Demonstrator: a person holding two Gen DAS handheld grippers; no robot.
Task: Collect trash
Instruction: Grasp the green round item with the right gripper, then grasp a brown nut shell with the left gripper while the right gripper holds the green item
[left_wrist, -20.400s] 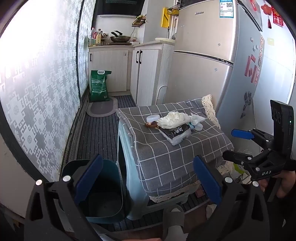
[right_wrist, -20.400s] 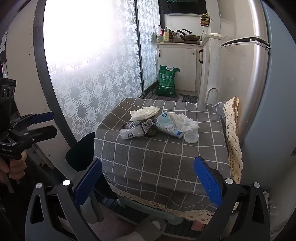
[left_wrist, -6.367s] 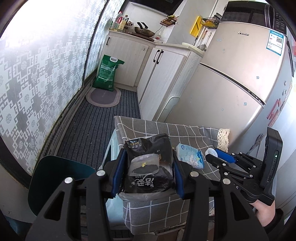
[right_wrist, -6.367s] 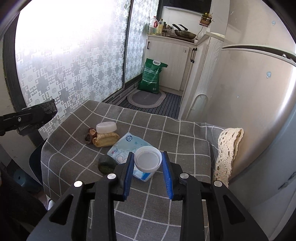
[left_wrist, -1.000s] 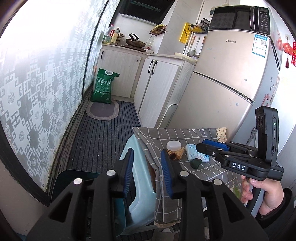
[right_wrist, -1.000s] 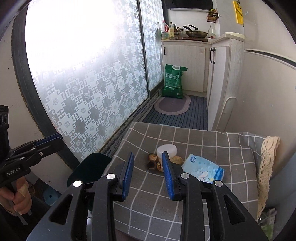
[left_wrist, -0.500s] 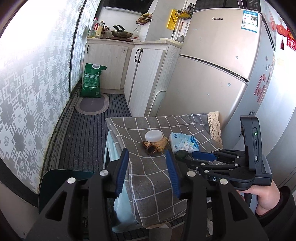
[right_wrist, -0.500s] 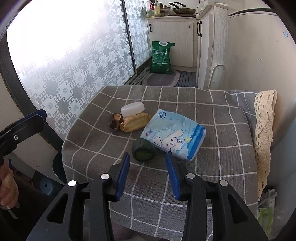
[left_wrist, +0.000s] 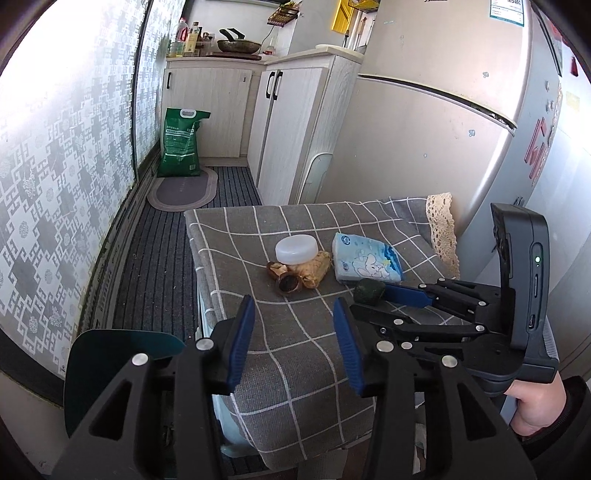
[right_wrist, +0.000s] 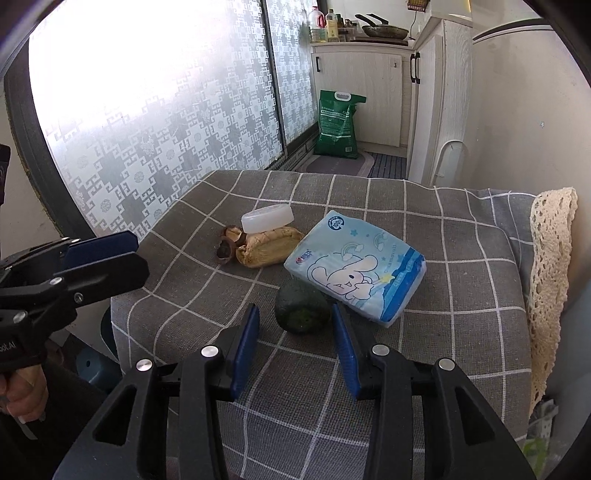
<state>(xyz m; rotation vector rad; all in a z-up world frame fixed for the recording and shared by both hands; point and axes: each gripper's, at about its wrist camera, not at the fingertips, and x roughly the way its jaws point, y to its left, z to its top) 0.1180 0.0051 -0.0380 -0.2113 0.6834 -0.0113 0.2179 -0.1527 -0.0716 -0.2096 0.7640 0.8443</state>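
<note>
A dark green avocado half (right_wrist: 303, 308) lies on the grey checked tablecloth (right_wrist: 461, 295); it also shows in the left wrist view (left_wrist: 368, 291). My right gripper (right_wrist: 295, 332) is open, its blue pads just short of the avocado on either side. Behind lie a blue tissue pack (right_wrist: 356, 267), a tan husk wrapper (right_wrist: 271, 249), brown nut shells (right_wrist: 227, 242) and a white plastic lid (right_wrist: 267, 218). My left gripper (left_wrist: 293, 343) is open and empty above the table's near left corner. The teal trash bin (left_wrist: 110, 354) stands left of the table.
A fridge (left_wrist: 443, 122) stands right behind the table. White cabinets (left_wrist: 295, 122) are at the back, with a green bag (left_wrist: 181, 144) and an oval mat (left_wrist: 181, 188) on the floor. A patterned glass door (right_wrist: 147, 110) runs along the left.
My right gripper has moved forward and down until its pads flank the avocado half. My left gripper has come closer over the table's corner. Both stay open.
</note>
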